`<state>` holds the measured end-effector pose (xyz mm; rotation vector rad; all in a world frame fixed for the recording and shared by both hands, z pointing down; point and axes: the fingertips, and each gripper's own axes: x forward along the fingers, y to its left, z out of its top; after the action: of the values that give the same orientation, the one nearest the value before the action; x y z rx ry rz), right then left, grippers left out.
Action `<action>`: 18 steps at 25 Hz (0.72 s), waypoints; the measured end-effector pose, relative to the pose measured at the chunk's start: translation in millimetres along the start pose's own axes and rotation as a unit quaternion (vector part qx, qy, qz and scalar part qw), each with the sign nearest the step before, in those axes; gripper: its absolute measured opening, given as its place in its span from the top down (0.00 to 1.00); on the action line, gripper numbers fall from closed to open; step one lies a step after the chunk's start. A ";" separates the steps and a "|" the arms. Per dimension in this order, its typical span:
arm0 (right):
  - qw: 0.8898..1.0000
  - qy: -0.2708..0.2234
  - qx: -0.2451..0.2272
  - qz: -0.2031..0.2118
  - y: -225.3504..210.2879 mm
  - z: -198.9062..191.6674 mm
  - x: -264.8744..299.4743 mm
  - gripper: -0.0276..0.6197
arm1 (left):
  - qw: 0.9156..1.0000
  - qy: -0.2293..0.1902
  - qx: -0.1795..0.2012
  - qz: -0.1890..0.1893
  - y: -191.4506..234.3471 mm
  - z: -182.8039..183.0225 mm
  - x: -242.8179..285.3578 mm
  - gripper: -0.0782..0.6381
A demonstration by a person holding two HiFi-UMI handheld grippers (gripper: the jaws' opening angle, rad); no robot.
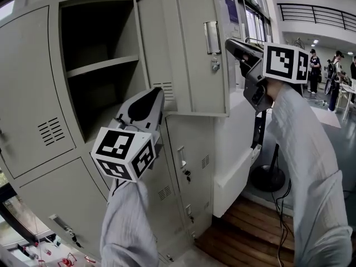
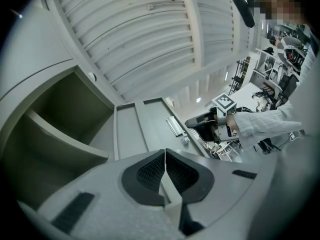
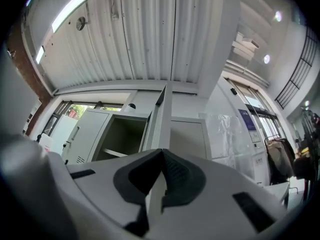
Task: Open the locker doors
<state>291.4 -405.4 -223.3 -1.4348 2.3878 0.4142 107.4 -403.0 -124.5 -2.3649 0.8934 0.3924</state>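
A bank of grey lockers fills the head view. The upper middle compartment stands open, with a shelf inside. Its door is swung out to the right and carries a handle and a keyed lock. My left gripper is shut and empty, in front of the open compartment, just below the door's lower corner. My right gripper is also shut, with its tip beside the door's free edge near the handle. I cannot tell whether it touches. The right gripper view shows the door edge rising above the closed jaws.
The upper left locker and the lower lockers are closed, with keys in the lower locks. A white panel stands right of the lockers. A black round stand base rests on the wooden floor. People stand far back right.
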 end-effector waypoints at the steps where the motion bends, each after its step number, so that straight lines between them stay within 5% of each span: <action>1: 1.000 -0.001 -0.003 -0.006 -2.5 -0.4 0.6 0.96 | 1.000 0.002 -0.001 0.002 2.1 -1.6 -0.8 0.87; 6: 0.999 -0.011 -0.012 -0.043 -14.4 -1.5 3.0 0.96 | 1.000 0.011 -0.005 0.007 9.9 -9.0 -6.5 0.87; 18: 0.998 0.000 -0.017 -0.062 -19.6 -11.7 1.0 0.96 | 0.999 0.038 -0.009 0.017 12.8 -27.4 -17.8 0.87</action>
<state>306.9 -419.9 -214.6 -1.5873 2.2875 0.4239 87.5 -418.5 -100.0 -2.3976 0.9689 0.3261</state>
